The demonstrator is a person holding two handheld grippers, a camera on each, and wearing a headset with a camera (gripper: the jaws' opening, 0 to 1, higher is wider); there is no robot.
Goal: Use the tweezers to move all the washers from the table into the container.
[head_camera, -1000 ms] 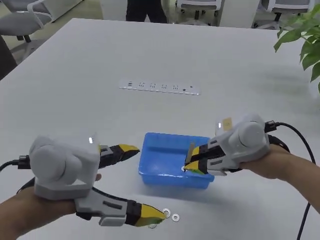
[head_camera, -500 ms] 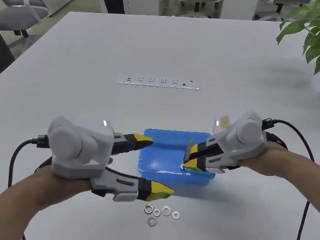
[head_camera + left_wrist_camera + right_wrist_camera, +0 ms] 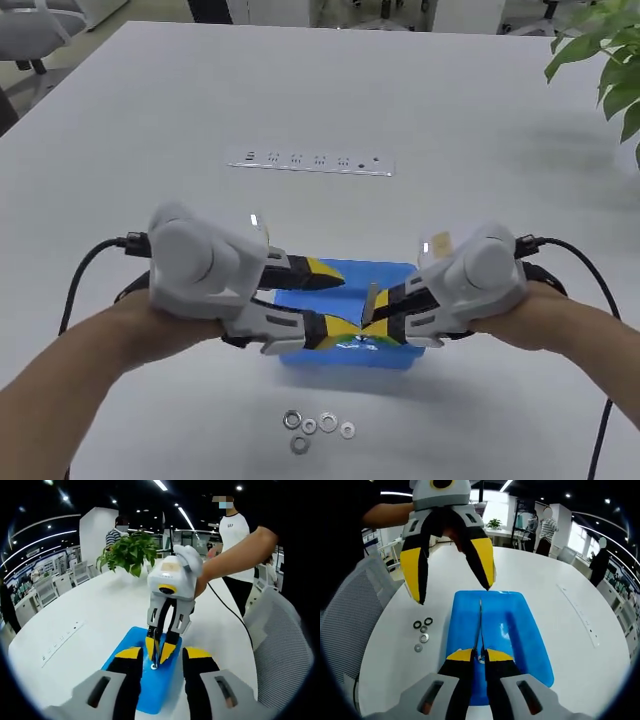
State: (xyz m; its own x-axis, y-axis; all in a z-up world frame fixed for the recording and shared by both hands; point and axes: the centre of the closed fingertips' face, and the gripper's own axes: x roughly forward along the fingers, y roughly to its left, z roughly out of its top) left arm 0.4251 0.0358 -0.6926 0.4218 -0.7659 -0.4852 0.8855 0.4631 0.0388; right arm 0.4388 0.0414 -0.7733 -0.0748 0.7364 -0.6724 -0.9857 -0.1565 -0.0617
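- Left hand-held gripper (image 3: 340, 301) hangs with jaws apart over the blue container's (image 3: 390, 357) left edge.
- Washers (image 3: 316, 430) lie clustered on open desk (image 3: 450, 120), just before the container's near wall.
- Right hand-held gripper (image 3: 386, 318) clamps the tweezers (image 3: 373, 298), whose tips are inside the container, possibly pinching a washer (image 3: 153, 666).

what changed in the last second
The left gripper swung away from the washers toward the blue container, its open jaws now over it, facing the right gripper. The right gripper stayed shut on the tweezers over the container; the washers kept their place.
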